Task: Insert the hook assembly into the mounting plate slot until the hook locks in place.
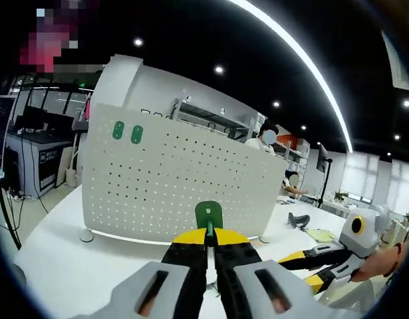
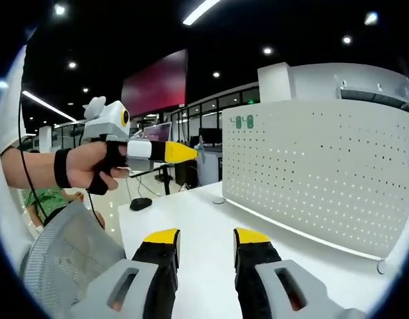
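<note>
A white perforated mounting plate (image 1: 171,186) stands upright on a white table (image 1: 64,266); two green hooks (image 1: 127,132) sit in its upper left corner. My left gripper (image 1: 209,234) is shut on a third green hook (image 1: 209,215), held in front of the plate's lower middle, a short way off. In the right gripper view the same plate (image 2: 317,166) fills the right side, with the two green hooks (image 2: 244,122) at its far top corner. My right gripper (image 2: 205,236) is open with nothing between its jaws. The left gripper (image 2: 184,152) appears there too, held in a hand, with the hook's edge (image 2: 200,149) at its tip.
The right gripper (image 1: 330,262) lies low at the right in the left gripper view. A grey mesh chair back (image 2: 64,259) is at lower left in the right gripper view. People sit at desks behind the plate. A black object (image 1: 297,220) lies on the table to the right.
</note>
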Tool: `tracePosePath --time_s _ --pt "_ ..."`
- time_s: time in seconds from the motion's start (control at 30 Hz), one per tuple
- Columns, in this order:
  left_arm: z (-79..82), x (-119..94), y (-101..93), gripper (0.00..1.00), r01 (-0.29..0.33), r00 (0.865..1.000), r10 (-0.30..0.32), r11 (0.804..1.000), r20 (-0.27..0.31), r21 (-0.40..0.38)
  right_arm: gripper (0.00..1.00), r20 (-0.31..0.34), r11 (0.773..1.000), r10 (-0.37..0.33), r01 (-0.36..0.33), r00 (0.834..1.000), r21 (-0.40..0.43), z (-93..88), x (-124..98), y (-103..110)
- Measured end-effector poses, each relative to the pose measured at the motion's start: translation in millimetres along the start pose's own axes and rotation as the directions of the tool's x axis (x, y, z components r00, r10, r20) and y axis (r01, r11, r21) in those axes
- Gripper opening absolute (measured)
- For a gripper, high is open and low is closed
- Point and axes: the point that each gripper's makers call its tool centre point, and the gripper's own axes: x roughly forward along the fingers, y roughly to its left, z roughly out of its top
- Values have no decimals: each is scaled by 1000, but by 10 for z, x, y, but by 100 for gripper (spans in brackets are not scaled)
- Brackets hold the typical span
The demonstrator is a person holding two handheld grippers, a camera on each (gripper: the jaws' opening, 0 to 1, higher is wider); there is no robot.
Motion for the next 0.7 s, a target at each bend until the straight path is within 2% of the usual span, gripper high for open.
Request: tracePosePath --time_s 0.47,0.7 --pt "318 223 182 2 -73 997 69 994 44 87 35 -15 999 -33 33 999 8 -79 -110 -29" --pt "449 346 264 2 -103 994 97 987 57 121 36 -1 998 -61 61 998 25 -65 -145 -79"
